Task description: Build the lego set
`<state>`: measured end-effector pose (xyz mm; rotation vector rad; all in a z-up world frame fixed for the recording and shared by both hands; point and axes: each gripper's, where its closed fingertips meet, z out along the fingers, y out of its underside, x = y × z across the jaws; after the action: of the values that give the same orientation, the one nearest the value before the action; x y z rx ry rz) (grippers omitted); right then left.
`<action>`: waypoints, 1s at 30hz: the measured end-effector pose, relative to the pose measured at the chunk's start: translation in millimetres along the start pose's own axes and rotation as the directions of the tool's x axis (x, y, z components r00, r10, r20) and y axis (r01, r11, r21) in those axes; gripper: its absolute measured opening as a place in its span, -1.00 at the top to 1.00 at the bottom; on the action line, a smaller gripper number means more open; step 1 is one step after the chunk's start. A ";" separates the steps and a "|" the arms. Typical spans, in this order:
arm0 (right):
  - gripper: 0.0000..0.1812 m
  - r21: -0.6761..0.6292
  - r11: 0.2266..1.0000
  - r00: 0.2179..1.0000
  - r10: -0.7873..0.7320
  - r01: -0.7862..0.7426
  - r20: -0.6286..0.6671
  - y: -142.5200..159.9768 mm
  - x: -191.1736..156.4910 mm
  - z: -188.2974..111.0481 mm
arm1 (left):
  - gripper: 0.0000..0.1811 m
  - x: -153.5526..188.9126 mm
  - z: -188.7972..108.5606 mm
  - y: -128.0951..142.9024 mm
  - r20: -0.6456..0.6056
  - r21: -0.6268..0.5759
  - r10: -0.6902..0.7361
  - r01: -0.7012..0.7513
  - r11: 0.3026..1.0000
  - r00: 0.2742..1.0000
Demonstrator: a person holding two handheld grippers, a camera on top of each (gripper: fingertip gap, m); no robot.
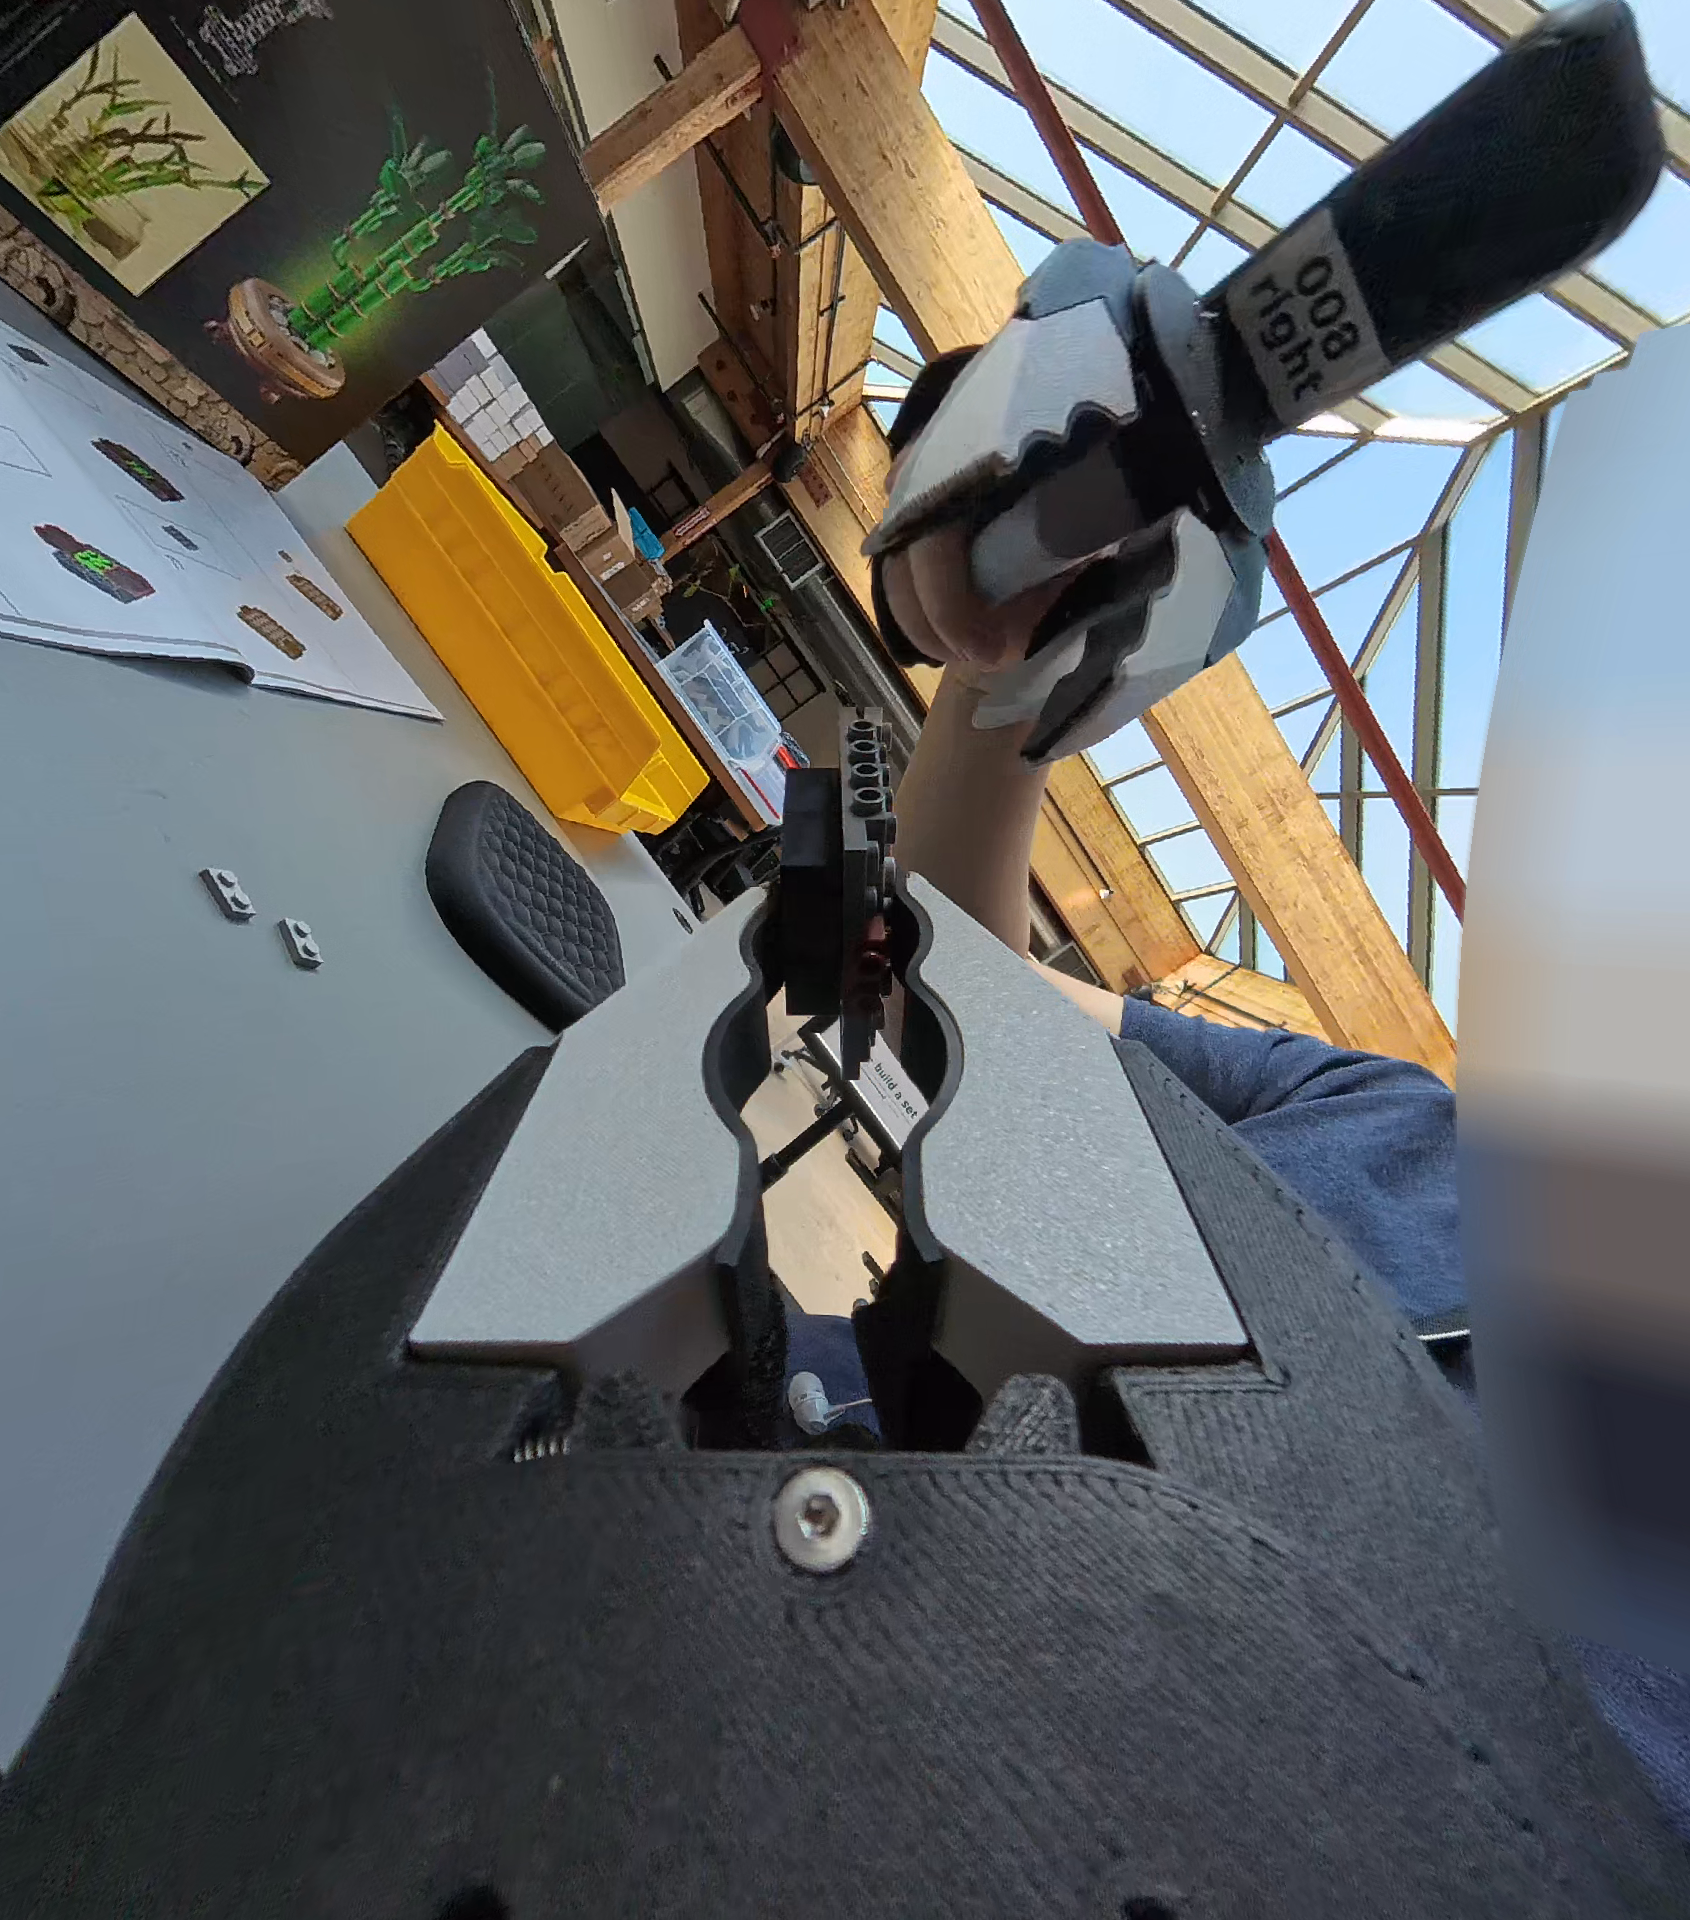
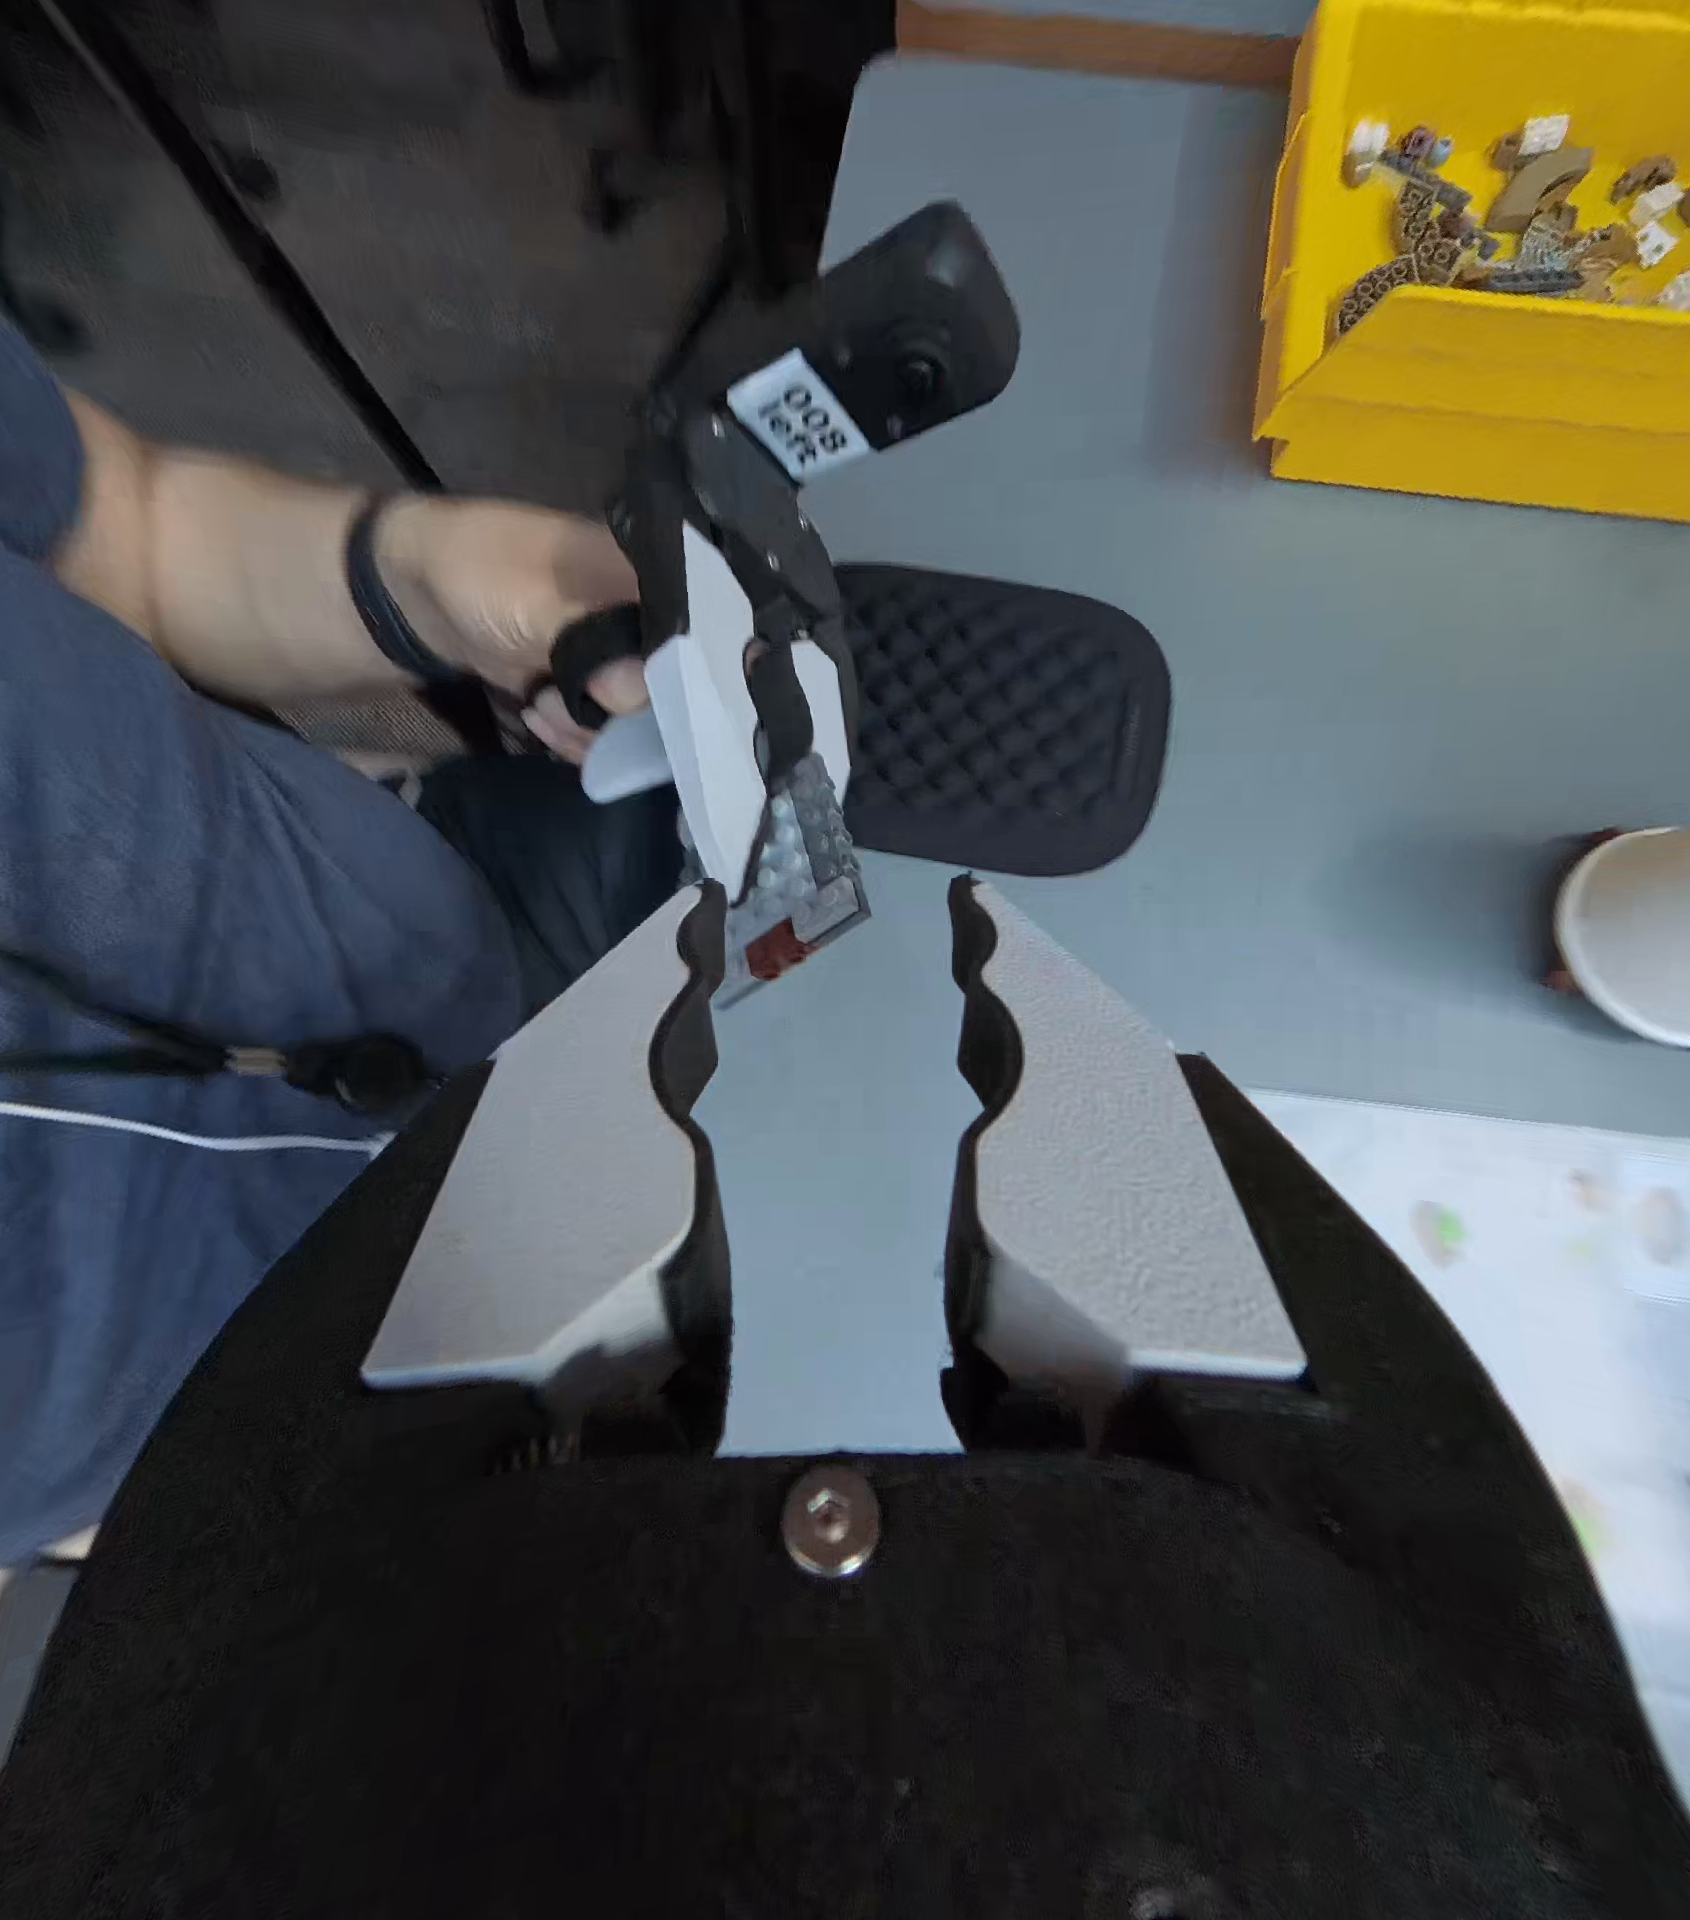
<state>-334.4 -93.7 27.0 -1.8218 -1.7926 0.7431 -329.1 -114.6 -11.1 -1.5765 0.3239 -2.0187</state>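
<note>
Currently: left claw (image 1: 833,940) clamped on small grey-and-black studded lego assembly with dark-red brick (image 1: 846,883), held in the air off the grey table (image 1: 93,1039). Right claw (image 2: 830,904) spread open, empty, near the assembly (image 2: 799,883). Two small grey two-stud plates (image 1: 264,914) loose on table, far left, near black padded rest (image 1: 524,899). Yellow plastic bin of tan parts (image 2: 1547,260) far right. Risk, judged: narrow pinch; pressing from right claw could twist assembly loose and drop it.
</note>
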 end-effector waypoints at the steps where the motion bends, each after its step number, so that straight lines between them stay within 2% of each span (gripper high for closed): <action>1: 0.50 0.103 0.980 0.984 0.162 -0.170 0.080 -3.3 1.6 -3.2 | 0.81 0.5 -0.5 -0.9 0.006 0.004 0.017 -0.017 1.000 1.000; 2: 0.52 0.161 0.927 0.935 0.312 -0.339 0.169 -2.5 5.3 -4.5 | 0.81 0.6 -0.6 -1.4 0.014 0.006 0.034 -0.034 0.999 0.999; 4: 0.56 0.176 0.823 0.824 0.474 -0.540 0.310 8.2 7.5 -0.4 | 0.81 0.5 0.0 -1.9 0.029 0.005 0.067 -0.067 0.998 0.997; 7: 0.62 0.165 0.764 0.757 0.539 -0.624 0.371 22.4 3.6 10.7 | 0.81 0.6 2.4 -0.6 0.045 -0.004 0.097 -0.097 0.995 0.994; 12: 0.70 0.187 0.748 0.742 0.528 -0.637 0.413 20.9 -0.7 12.7 | 0.81 -1.8 6.2 1.8 0.070 -0.019 0.121 -0.120 0.993 0.990; 18: 0.72 0.163 0.776 0.762 0.517 -0.610 0.389 22.4 -4.5 16.3 | 0.81 -1.6 9.6 3.2 0.072 -0.026 0.129 -0.127 0.992 0.989; 24: 0.89 0.161 0.775 0.760 0.516 -0.611 0.396 22.6 -6.2 16.1 | 0.81 -1.7 11.1 4.3 0.075 -0.031 0.135 -0.133 0.991 0.988; 30: 0.90 0.158 0.781 0.762 0.508 -0.605 0.402 22.7 -8.4 15.7 | 0.81 -0.9 11.2 5.1 0.097 -0.044 0.168 -0.164 0.985 0.981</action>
<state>-328.1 -103.4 0.7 -2.1417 -1.1983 1.5444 -316.9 -116.7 -11.3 -1.6098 0.4397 -1.8104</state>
